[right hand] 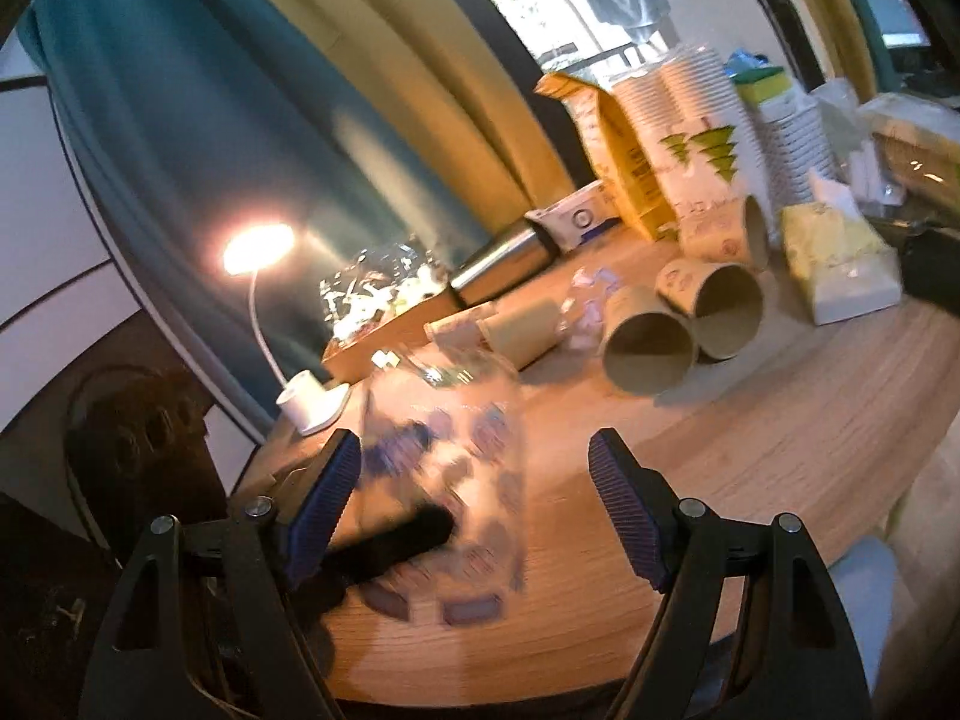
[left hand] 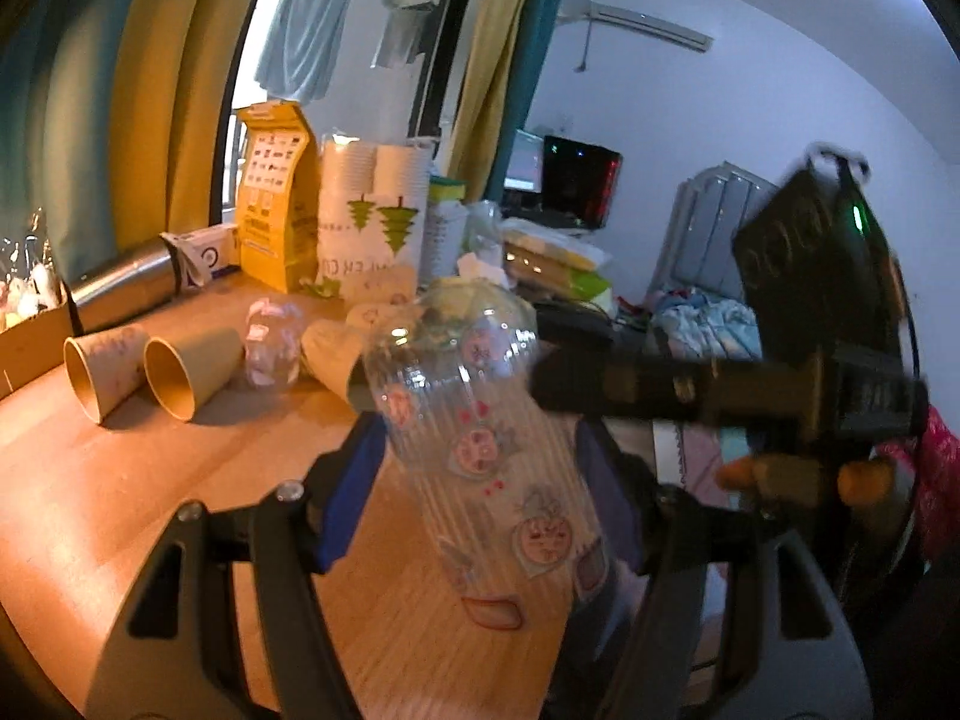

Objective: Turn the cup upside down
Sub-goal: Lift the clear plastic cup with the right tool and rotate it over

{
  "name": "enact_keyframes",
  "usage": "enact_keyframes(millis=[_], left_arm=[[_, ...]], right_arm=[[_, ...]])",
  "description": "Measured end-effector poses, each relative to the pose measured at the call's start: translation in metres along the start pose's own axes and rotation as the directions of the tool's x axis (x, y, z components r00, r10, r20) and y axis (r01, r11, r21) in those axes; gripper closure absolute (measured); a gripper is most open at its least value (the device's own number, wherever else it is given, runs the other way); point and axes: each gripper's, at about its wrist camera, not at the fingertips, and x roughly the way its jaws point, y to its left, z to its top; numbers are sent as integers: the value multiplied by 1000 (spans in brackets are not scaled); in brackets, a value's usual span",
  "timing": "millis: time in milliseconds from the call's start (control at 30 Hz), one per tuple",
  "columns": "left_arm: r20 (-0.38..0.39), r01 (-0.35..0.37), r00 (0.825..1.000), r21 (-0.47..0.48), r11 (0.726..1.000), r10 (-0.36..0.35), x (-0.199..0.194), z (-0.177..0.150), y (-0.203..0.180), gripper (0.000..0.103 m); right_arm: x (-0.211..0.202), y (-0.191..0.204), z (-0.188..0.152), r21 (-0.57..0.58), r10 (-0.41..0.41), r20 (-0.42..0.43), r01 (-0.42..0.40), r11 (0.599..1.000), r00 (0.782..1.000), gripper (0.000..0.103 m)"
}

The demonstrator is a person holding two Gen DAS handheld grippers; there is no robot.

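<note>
A clear plastic cup (left hand: 474,438) with pink cartoon stickers sits between the blue pads of my left gripper (left hand: 480,480), tilted, its base pointing up and away, above the wooden table (left hand: 120,480). The pads press its sides. My right gripper shows in the left wrist view (left hand: 780,372) as a black body at the right, close beside the cup's upper end. In the right wrist view the same cup (right hand: 450,480) is blurred between and ahead of my right gripper's (right hand: 474,474) wide-apart pads, with a black left finger (right hand: 396,540) behind it.
Several paper cups (left hand: 180,372) lie on their sides on the table, with a crumpled clear cup (left hand: 273,348) among them. A steel flask (left hand: 126,288), yellow bag (left hand: 276,204) and stacked cup packs (left hand: 372,204) stand behind. A lit desk lamp (right hand: 258,252) and a tissue box (right hand: 840,264) stand at the edges.
</note>
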Motion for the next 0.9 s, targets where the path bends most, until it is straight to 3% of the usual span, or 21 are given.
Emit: enact_keyframes(millis=[133,300,633,733,833,900], left_arm=[[-10,-1,1000,55,998,2,-4,-15,-6,36],[29,-7,1000,109,994,4,-10,-24,-15,36],[68,-13,998,156,988,2,-17,-31,-24,35],[69,-10,998,160,987,-1,-17,-30,-25,35],[67,-15,998,157,987,4,-18,-30,-24,33],[69,-18,998,156,988,7,-18,-30,-24,31]], right_arm=[[11,8,1,-19,4,-16,-4,1000,1000,22],[24,3,-2,9,36,-66,-36,999,997,22],[25,-7,-3,68,71,-76,-66,996,995,22],[25,-8,-3,71,87,-79,-82,994,993,26],[25,-6,-3,62,111,-79,-106,992,991,36],[26,-5,-2,55,116,-77,-112,992,990,37]])
